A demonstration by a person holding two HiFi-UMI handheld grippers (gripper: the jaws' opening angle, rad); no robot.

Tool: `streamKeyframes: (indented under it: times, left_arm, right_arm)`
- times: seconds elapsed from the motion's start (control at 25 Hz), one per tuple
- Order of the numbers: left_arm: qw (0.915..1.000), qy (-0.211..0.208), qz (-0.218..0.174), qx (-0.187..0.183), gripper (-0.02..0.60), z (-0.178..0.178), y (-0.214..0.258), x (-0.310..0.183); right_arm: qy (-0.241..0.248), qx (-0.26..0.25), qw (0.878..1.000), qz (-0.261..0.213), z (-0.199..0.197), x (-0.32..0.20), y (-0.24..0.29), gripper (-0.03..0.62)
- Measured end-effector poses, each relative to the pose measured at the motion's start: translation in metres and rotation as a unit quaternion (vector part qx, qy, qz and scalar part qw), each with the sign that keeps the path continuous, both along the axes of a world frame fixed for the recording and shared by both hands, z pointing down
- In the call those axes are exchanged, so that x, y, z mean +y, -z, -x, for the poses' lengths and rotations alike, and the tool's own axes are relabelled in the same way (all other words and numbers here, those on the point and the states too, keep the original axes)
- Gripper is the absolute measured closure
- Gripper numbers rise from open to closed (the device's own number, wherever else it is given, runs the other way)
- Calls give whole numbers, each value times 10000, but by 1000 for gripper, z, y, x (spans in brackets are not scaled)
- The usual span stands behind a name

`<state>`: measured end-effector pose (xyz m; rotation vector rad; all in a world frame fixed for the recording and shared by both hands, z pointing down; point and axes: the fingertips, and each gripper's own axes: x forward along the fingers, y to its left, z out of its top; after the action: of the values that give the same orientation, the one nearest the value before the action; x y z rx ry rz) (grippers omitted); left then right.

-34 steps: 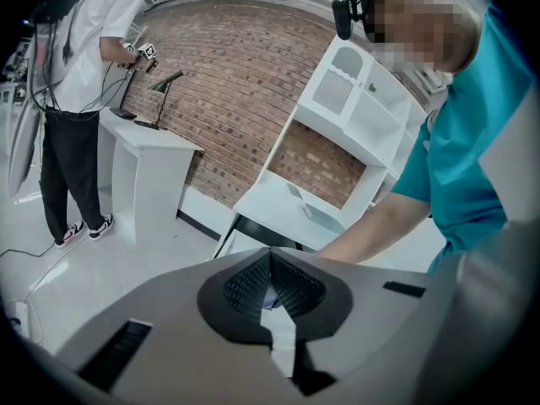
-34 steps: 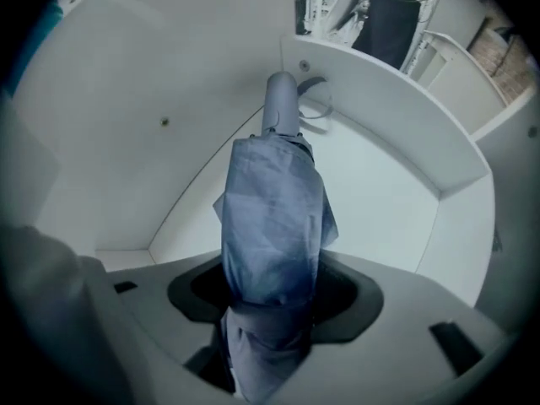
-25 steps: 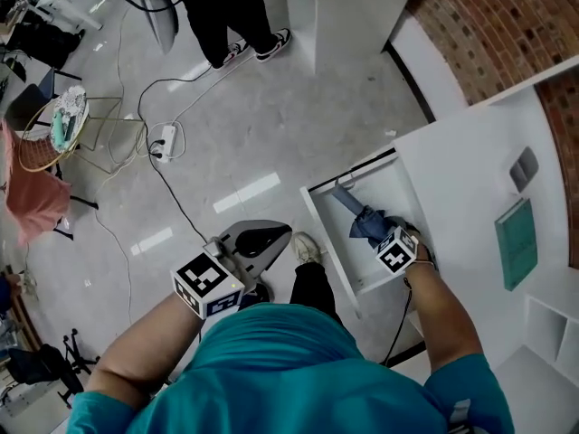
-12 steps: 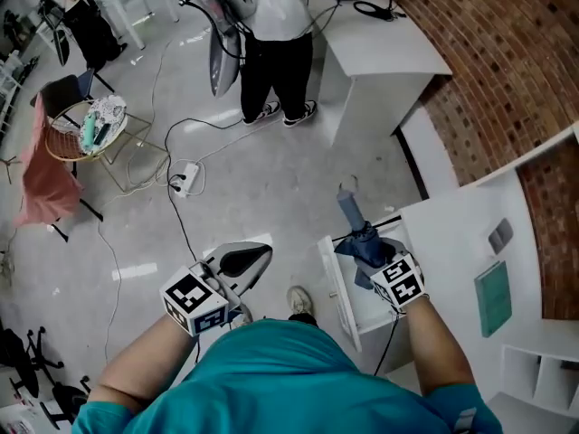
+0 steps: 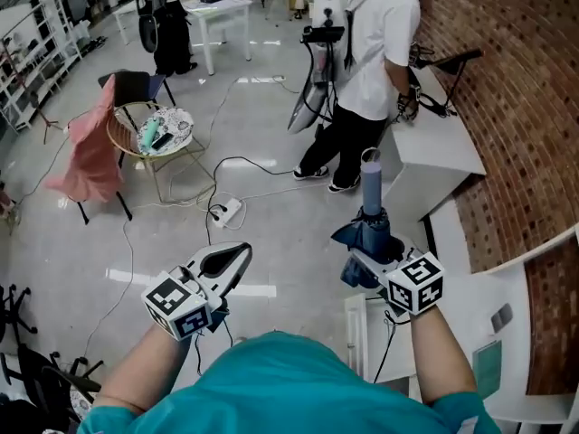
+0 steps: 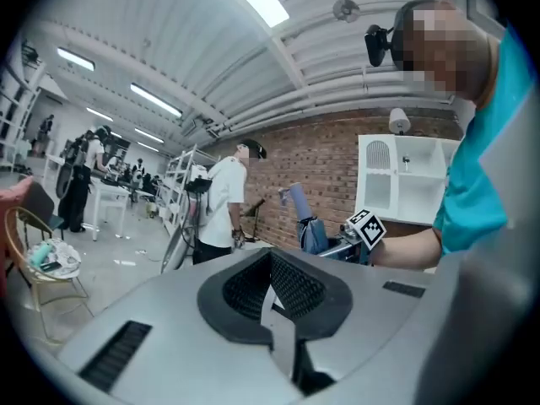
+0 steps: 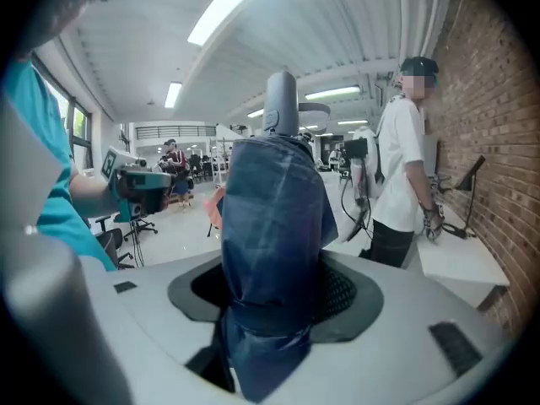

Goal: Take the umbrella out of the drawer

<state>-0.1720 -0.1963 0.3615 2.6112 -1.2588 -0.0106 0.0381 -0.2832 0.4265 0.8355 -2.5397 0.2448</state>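
Observation:
My right gripper (image 5: 369,262) is shut on the folded dark blue umbrella (image 5: 366,233) and holds it upright, its grey handle (image 5: 371,166) pointing up. In the right gripper view the umbrella (image 7: 274,226) fills the space between the jaws, which close around its lower part. The white drawer (image 5: 355,331) stands open below and behind that hand, its inside mostly hidden by the arm. My left gripper (image 5: 220,269) hangs in the air to the left, shut with nothing in it; its black pads (image 6: 287,289) meet. From the left gripper view, the umbrella (image 6: 314,233) shows to the right.
A person in a white shirt (image 5: 375,70) stands by a white desk (image 5: 434,152) along the brick wall (image 5: 529,107). A power strip with cables (image 5: 226,212) lies on the floor. At the left stand a round wire table (image 5: 154,134) and a chair with pink cloth (image 5: 86,156).
The right gripper has lifted the umbrella up out of the drawer and swung it upright. The left gripper has risen too. The head view has tilted up towards the room.

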Motion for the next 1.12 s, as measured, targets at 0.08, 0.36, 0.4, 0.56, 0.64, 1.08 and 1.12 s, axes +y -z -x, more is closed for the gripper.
streamKeyframes:
  times: [0.08, 0.36, 0.4, 0.56, 0.64, 1.08, 1.12]
  left_arm:
    - [9996, 263, -109, 1, 571, 31, 17, 3]
    - [9943, 952, -481, 83, 571, 113, 64, 17]
    - [9932, 1025, -547, 112, 571, 122, 72, 20]
    - [9895, 1242, -692, 275, 571, 144, 96, 33]
    - [9878, 1325, -753, 307, 571, 149, 102, 38]
    - [9849, 1379, -1010, 261, 571, 154, 118, 58]
    - [9849, 1369, -1024, 257, 571, 154, 121, 58]
  right_arm:
    - [158, -210, 9994, -213, 31, -7, 34, 335]
    - [590, -964, 9911, -699, 114, -13, 129, 335]
    - [666, -1012, 9895, -783, 124, -12, 141, 335]
    - [909, -1131, 9838, -1050, 148, 1, 177, 335]
    - [1014, -1224, 9806, -1148, 153, 8, 192, 334]
    - [1240, -1556, 9664, -1625, 162, 37, 246, 333]
    - [1236, -1565, 9659, -1650, 162, 37, 250, 333]
